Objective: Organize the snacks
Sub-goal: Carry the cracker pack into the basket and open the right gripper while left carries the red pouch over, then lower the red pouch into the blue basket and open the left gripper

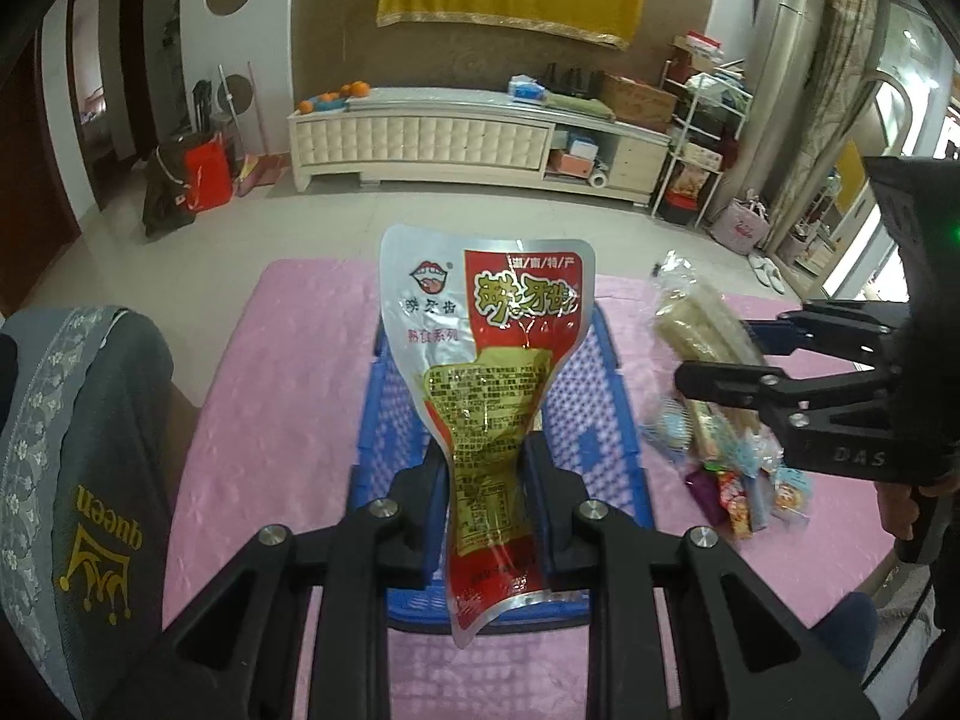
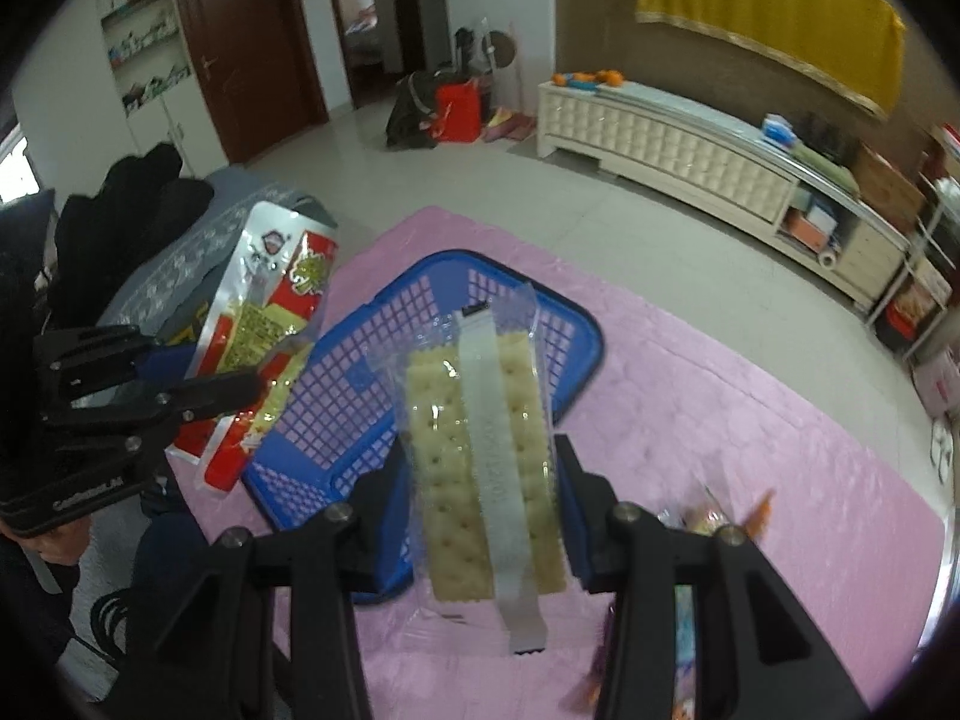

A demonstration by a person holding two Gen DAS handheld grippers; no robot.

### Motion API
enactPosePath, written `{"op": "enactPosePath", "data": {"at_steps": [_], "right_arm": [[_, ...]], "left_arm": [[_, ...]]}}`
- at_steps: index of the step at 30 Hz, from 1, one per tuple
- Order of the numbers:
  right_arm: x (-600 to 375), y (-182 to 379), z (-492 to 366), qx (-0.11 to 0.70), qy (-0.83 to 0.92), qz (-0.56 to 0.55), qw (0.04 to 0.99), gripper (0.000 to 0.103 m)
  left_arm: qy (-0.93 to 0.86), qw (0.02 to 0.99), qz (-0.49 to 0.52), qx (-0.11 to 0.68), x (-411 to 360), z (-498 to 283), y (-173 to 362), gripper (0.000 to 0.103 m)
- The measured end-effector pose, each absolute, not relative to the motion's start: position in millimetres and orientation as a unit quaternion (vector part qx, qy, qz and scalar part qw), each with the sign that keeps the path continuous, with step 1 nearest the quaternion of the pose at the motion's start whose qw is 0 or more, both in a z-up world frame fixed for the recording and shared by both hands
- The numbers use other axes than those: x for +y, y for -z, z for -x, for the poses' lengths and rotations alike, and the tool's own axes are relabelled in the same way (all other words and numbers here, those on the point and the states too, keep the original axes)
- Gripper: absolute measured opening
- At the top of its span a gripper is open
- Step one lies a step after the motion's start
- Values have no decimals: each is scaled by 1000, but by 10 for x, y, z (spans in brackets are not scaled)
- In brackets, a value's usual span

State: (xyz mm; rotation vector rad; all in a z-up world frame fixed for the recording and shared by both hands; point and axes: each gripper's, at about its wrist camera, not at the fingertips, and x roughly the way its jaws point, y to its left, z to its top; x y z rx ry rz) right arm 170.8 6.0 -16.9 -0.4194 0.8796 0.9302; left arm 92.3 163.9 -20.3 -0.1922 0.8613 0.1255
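While the left gripper (image 1: 483,504) clamps its fingers (image 1: 420,516) tight on the lower half of a red-and-silver snack pouch (image 1: 486,372), the pouch stands upright between them, above the blue plastic basket (image 1: 600,420). That basket sits on the pink cloth covering the tabletop (image 1: 270,390), toward its far left part as seen from the right wrist view, and through the lattice no contents can be made out. In the right wrist view, the right gripper (image 2: 483,516) has its fingers closed on the sides of a clear-wrapped cracker pack (image 2: 480,450), held lengthwise, its far end over the basket's near rim. A white seam strip runs down the pack's middle. A loose pile of small wrapped snacks (image 1: 738,480) lies on the pink cloth near the tabletop's right edge, beside and partly under the right gripper. Just off the tabletop's left edge stands a grey chair cover (image 1: 90,480) with a gold crown print. Across the tiled floor, a long cream cabinet (image 1: 450,144) runs along the far wall.
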Motion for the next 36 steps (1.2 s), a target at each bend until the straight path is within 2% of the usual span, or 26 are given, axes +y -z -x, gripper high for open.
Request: {"op": "enactPosePath", "data": {"at_steps": [19, 21, 22, 24, 26, 27, 36], "right_arm": [[1047, 851, -2201, 417, -474, 299, 716, 48], [1106, 913, -2211, 408, -465, 323, 716, 51], [1123, 934, -2220, 406, -462, 330, 716, 55], [1102, 926, -2217, 391, -452, 336, 728, 65], [1015, 859, -2199, 375, -443, 327, 746, 82], [947, 808, -2181, 370, -441, 316, 754, 85], [423, 542, -1935, 401, -410, 231, 786, 86]], "left_arm": [[-81, 880, 105, 455, 1842, -1331, 617, 22], [-87, 880, 104, 455, 1851, -1353, 639, 22], [-90, 880, 103, 454, 1860, -1358, 645, 22], [-91, 879, 105, 456, 1852, -1353, 649, 22], [-89, 879, 106, 457, 1819, -1318, 656, 22], [-88, 878, 106, 458, 1813, -1314, 659, 22], [-79, 879, 110, 458, 1723, -1257, 577, 22]]}}
